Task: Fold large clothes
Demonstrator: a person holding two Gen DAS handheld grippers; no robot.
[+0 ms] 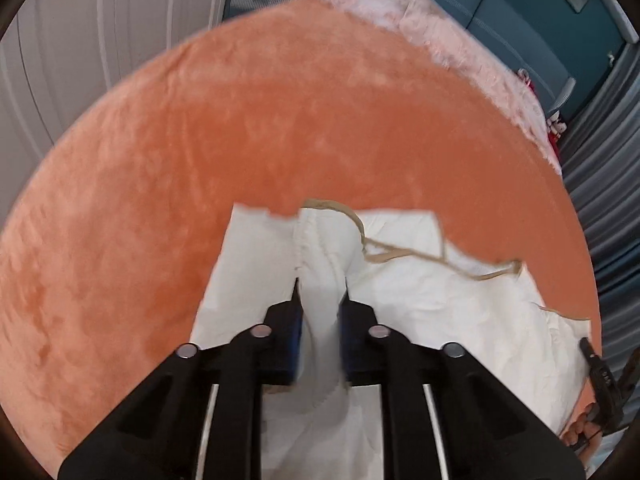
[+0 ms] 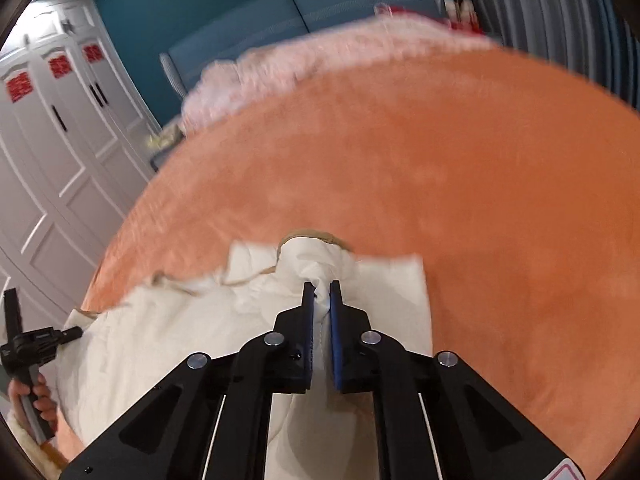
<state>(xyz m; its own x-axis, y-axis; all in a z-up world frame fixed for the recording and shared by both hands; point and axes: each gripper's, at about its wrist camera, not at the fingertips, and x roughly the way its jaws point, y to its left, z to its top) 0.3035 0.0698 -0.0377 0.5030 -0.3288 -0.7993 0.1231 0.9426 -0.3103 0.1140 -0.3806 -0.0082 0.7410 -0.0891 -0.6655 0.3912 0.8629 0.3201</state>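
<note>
nearest the lens in each wrist view were the black arms and blue pads of a tool, and both were pinched narrow on cloth. the left tool [image 1: 322, 292] held a bunched ridge of the white garment [image 1: 420, 304], and the right tool [image 2: 321, 294] gripped a gathered knot of the same garment, so each hand seemed to hold one end of the garment's far edge. the garment lay on the orange blanket [image 1: 280, 128] that covered the bed, near the blanket's closest edge, with a tan trim [image 1: 404, 254] running along its far side. holding two points of one edge like this looked like the start of a fold, the grips placed apart so the cloth could be carried over evenly rather than dragged in a heap. a pale pink fluffy throw [image 1: 404, 12] sat at the blanket's far edge, and white wardrobe doors [image 2: 60, 152] stood beyond the blanket's left side. in the right wrist view a person's hand [image 2: 38, 396] on the other tool's handle showed just off the blanket's near left corner. the garment's lower part was cut off under the tool bodies, so its full shape and kind could not be told, and blur softened the far side of the blanket.
</note>
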